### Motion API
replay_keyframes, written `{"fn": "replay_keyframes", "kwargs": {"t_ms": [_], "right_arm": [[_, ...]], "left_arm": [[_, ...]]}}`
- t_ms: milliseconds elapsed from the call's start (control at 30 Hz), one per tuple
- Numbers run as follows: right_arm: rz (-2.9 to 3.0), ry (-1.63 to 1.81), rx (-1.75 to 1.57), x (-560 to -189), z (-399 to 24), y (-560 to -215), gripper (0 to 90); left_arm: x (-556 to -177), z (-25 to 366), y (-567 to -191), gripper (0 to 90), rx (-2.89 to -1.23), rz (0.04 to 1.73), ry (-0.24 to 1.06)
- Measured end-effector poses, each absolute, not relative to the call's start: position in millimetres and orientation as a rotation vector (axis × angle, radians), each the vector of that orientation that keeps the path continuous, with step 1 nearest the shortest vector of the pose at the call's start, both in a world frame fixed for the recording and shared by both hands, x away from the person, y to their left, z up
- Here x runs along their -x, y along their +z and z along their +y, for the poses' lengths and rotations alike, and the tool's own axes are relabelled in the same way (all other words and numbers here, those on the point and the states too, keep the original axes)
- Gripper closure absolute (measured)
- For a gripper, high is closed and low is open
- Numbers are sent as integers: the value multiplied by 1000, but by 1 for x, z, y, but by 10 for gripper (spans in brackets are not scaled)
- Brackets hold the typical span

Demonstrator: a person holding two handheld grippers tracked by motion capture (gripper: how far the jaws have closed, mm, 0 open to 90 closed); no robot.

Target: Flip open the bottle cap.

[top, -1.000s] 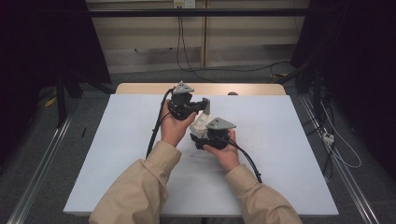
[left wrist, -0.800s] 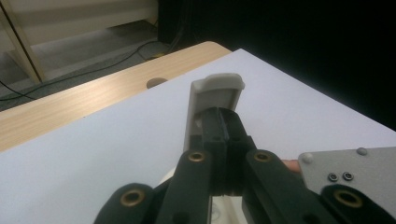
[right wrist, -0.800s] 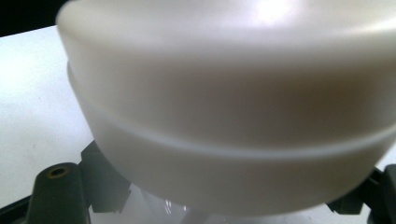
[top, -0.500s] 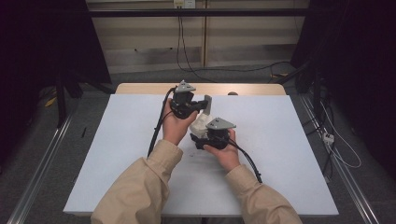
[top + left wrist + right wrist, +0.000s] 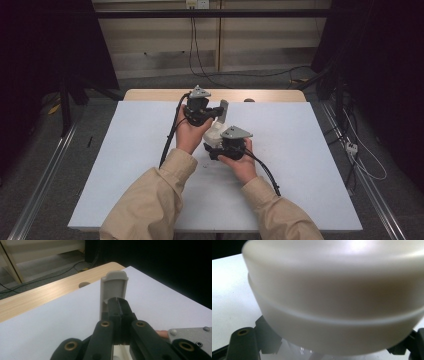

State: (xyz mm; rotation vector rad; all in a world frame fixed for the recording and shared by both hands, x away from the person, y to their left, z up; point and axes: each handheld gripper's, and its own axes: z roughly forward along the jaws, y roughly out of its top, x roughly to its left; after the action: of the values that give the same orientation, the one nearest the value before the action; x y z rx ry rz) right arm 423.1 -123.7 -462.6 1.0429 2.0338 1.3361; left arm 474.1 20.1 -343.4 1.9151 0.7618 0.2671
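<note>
Both hands [image 5: 186, 135] mid-table, grippers clamped on white container [image 5: 214, 134]

Both forearms, in beige sleeves, are stretched forward over the white table [image 5: 125, 165]. The left gripper [image 5: 220, 111] is held farther from the table's near edge, its jaws pressed together and pointed toward the right. The right gripper [image 5: 212, 150] is held nearer that edge, just beside the left, jaws clamped.
</note>
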Motion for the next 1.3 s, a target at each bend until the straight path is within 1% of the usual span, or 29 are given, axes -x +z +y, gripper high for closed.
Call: {"fn": "replay_keyframes", "kwargs": {"t_ms": [1300], "right_arm": [[2037,1338,-1048,-424,-124,-463,189]], "left_arm": [[-486,9,-355,900,-1933,780,251]]}}
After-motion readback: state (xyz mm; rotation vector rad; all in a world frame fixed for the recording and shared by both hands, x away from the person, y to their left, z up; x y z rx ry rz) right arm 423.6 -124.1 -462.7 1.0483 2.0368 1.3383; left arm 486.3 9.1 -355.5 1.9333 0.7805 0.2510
